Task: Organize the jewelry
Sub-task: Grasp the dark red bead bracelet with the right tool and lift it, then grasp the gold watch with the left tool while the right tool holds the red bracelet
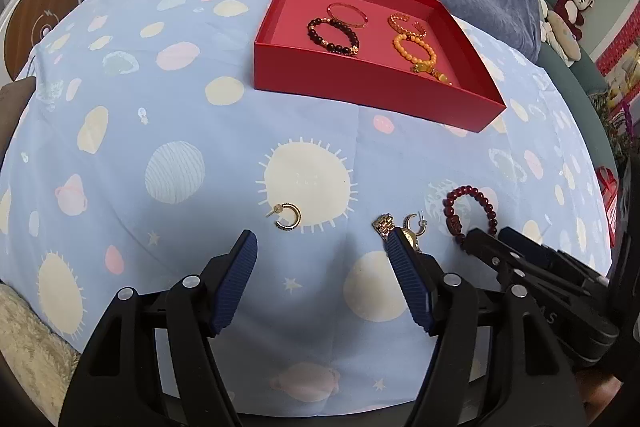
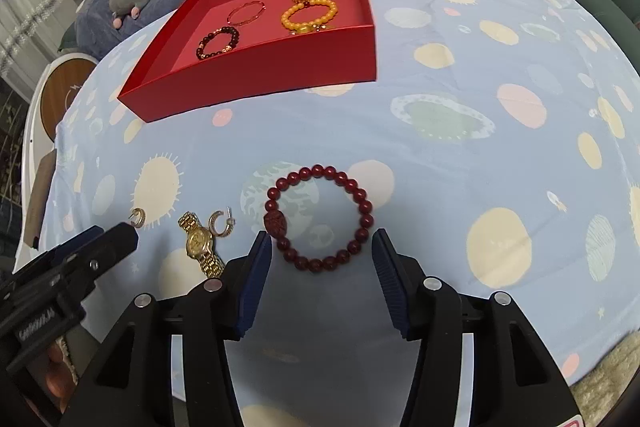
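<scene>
- A shallow red cardboard tray [image 2: 256, 67] sits on a pale blue bedsheet printed with cream suns and pastel planets [image 1: 176, 131]; I take the tray as my landmark.
- Inside the tray lie four pieces: a dark brown beaded bracelet [image 1: 333, 37], a thin pink-gold bangle [image 1: 347, 15], a gold chain-link cuff [image 1: 406, 23] and a yellow-orange beaded bracelet with a charm [image 1: 416, 53].
- Well in front of the tray, on the sheet, rests a dark red beaded bracelet with one large carved bead [image 2: 320, 219], lying flat in a ring.
- The right gripper [image 2: 322, 259] hangs over that red bracelet with its blue ribbed pads spread to either side of the ring's near part, pressing on nothing that I can see.
- To the left of the red bracelet, also in front of the tray, lies a gold wristwatch with a link band [image 2: 200, 245], and just beside it a gold hoop earring [image 2: 219, 223].
- A second gold hoop earring [image 1: 287, 217] lies farther left, on a cream sun.
- The left gripper [image 1: 320, 245] is held over the sheet in front of the tray, released, nothing between its pads; its right pad covers part of the watch in its own view.
</scene>
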`<action>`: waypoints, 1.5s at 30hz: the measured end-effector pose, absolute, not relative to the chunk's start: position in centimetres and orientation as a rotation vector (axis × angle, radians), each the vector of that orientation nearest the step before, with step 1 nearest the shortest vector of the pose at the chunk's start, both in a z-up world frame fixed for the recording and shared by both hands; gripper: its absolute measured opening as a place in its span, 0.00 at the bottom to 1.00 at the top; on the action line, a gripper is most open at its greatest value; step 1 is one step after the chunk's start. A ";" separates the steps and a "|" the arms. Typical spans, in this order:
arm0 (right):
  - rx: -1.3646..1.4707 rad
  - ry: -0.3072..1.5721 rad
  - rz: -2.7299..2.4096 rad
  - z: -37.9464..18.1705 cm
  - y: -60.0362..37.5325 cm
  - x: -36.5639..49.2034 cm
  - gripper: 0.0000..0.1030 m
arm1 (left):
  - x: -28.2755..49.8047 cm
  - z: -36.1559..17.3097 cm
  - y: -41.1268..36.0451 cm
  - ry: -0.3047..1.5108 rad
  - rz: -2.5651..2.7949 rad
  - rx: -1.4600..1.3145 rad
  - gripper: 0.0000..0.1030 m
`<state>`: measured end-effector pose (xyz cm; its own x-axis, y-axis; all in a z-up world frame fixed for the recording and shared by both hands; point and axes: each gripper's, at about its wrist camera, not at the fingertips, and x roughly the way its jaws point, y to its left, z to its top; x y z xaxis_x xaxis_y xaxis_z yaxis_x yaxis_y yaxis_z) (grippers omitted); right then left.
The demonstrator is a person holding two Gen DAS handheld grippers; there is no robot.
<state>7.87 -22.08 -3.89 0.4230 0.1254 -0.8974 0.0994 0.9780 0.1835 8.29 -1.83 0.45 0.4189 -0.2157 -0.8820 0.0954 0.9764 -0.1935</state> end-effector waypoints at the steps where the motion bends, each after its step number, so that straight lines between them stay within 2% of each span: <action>1: 0.216 1.139 0.013 -4.0 -21.9 8.1 0.51 | 8.3 0.4 -1.9 1.123 -0.194 -0.117 0.64; 10: 0.179 1.122 -0.002 -4.3 -21.2 8.7 0.54 | 8.4 0.0 -1.7 1.133 -0.180 -0.123 0.66; 15: 0.167 1.118 -0.001 -4.3 -21.2 8.6 0.51 | 8.2 -0.3 -1.8 1.141 -0.180 -0.121 0.66; 18: 0.161 1.116 -0.012 -4.3 -21.4 8.5 0.44 | 8.0 -0.3 -1.9 1.143 -0.184 -0.118 0.66; 23: 0.173 1.120 -0.040 -4.3 -22.4 8.3 0.21 | 7.7 -0.6 -2.3 1.152 -0.193 -0.122 0.67; 25: 0.200 1.122 -0.049 -4.3 -23.0 8.1 0.14 | 7.5 -0.6 -2.6 1.157 -0.203 -0.130 0.67; 39: 0.280 1.134 -0.062 -4.3 -25.0 5.8 0.14 | 7.8 -1.9 -6.7 1.170 -0.240 -0.100 0.68; 45: 0.292 1.138 -0.055 -4.3 -25.0 5.5 0.14 | 8.2 -2.0 -7.6 1.130 -0.244 -0.018 0.49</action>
